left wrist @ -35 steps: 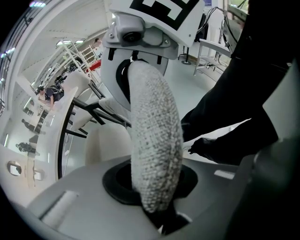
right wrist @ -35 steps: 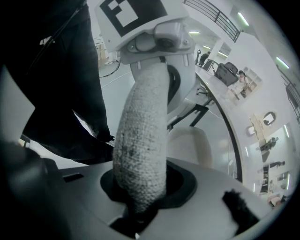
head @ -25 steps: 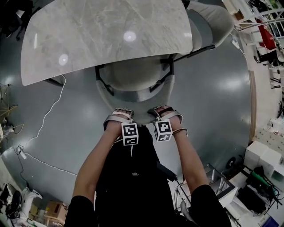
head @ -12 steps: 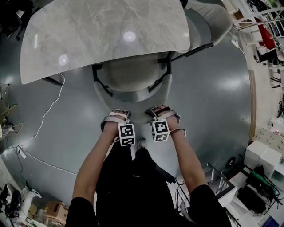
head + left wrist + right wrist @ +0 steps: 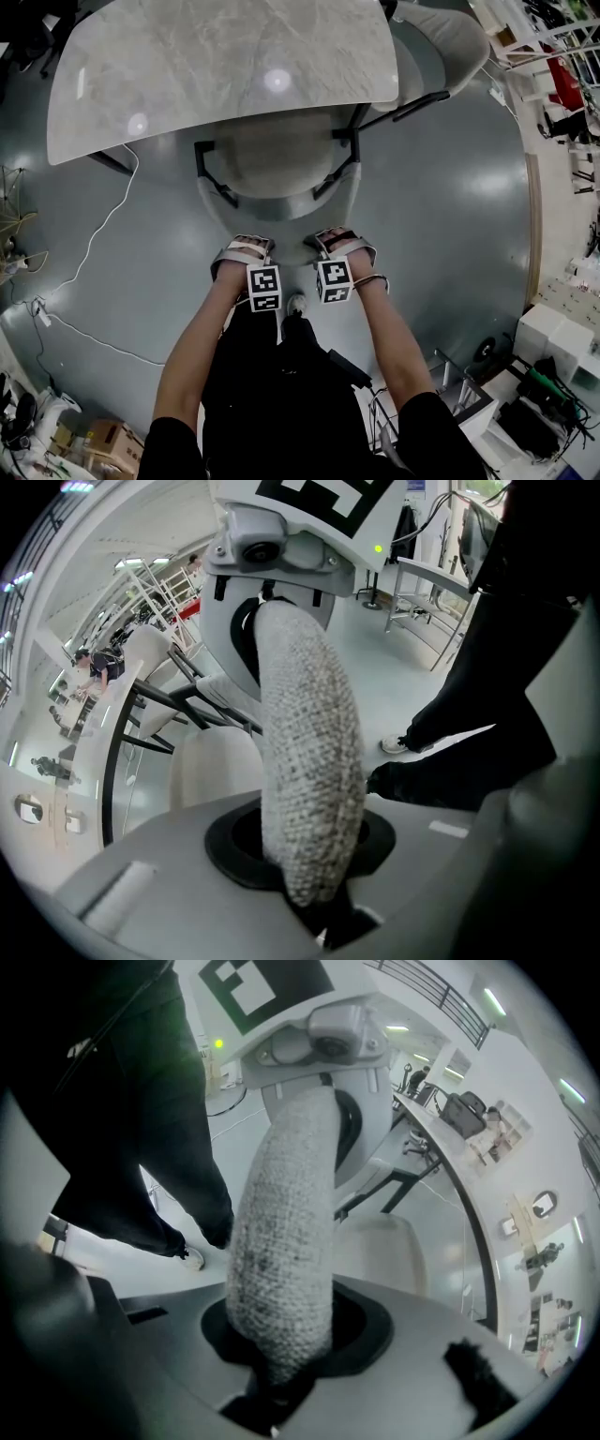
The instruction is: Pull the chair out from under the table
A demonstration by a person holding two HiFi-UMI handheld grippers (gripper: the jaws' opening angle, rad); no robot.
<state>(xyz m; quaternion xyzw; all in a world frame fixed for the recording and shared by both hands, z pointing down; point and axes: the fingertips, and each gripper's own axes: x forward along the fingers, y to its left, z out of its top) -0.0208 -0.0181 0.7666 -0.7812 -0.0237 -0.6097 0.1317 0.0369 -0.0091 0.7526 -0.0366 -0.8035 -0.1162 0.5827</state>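
At 9 o'clock of the chair a white cable (image 5: 101, 234) trails over the floor, clear of the legs, so I judge it will not catch. My left claw (image 5: 242, 251) points steeply down and is closed partway, its jaws pinching the woven top rim of the backrest (image 5: 309, 752). I hold there because the rim stands clear of the table (image 5: 225, 66) and gives a straight pull toward me. The chair (image 5: 277, 155) sits at 12 o'clock from me, the front of its seat under the table edge and the rest out in the open. It faces 12 o'clock with its back toward 6; the curved rim runs across from 9 to 3, and the line of pull runs 12 to 6. My right claw (image 5: 339, 242) is likewise part-closed on the same rim, near the left, so the two share the load and the chair should not swing. A second chair (image 5: 450, 47) stands at 2 o'clock, well apart.
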